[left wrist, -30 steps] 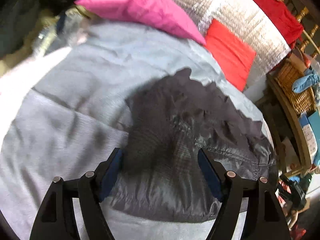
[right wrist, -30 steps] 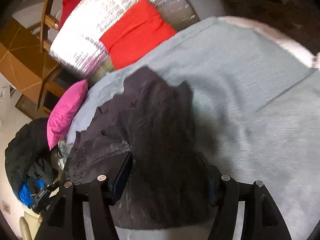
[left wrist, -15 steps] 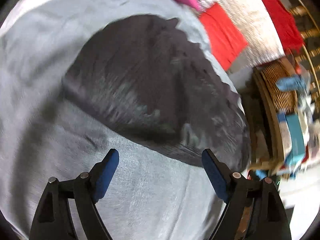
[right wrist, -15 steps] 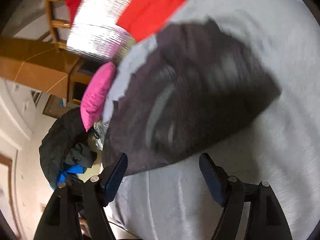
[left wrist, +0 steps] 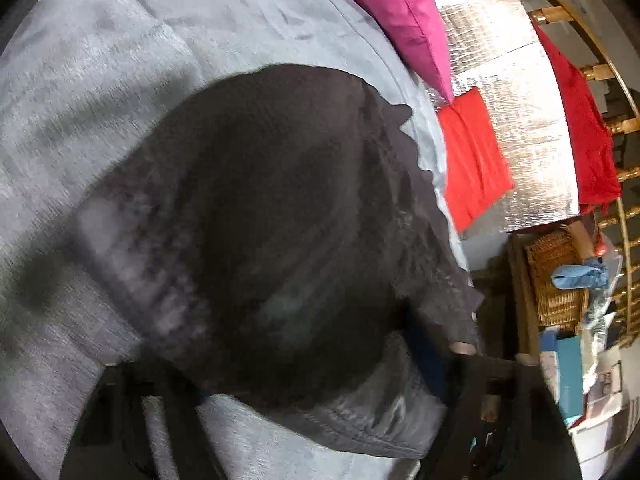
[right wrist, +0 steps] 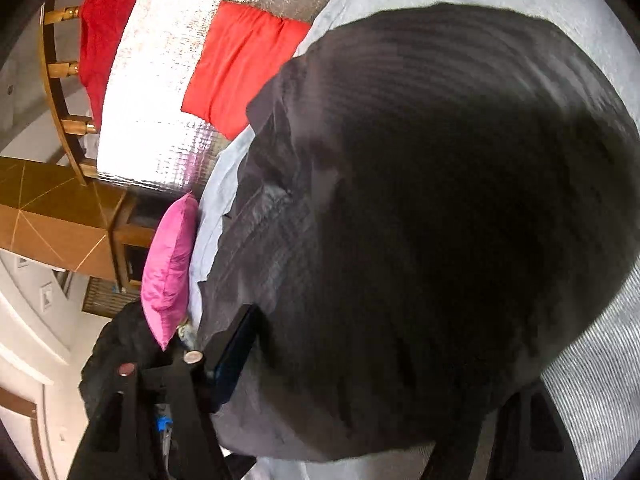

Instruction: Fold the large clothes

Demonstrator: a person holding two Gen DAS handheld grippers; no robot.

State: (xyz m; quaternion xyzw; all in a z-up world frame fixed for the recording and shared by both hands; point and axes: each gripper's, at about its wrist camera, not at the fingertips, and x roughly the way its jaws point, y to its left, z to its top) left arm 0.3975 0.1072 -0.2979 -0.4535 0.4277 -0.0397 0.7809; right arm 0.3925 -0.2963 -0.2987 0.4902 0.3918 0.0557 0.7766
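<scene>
A large dark grey garment (left wrist: 272, 208) lies bunched on a bed under a grey sheet (left wrist: 100, 80). My left gripper (left wrist: 308, 372) hangs low over the garment's near hem. Its jaws are closing with the cloth's edge between them, and both fingers are blurred and partly covered. In the right wrist view the same garment (right wrist: 440, 180) fills most of the picture. My right gripper (right wrist: 380, 360) straddles its near fold, jaws closing. The blue pad of its left finger (right wrist: 236, 352) lies against the fold, and cloth hides most of the right finger.
A pink pillow (left wrist: 400, 12) and a red cushion (left wrist: 472, 160) lie at the bed's far end against a silver foil panel (left wrist: 520, 100). A wicker basket (left wrist: 556, 276) and clutter stand past the bed's right edge. A dark heap (right wrist: 116, 356) sits beside the pillow.
Both grippers have sunk toward the bed and rolled. Half a second ago the garment lay ahead of wide jaws; now its near edge sits between narrower jaws.
</scene>
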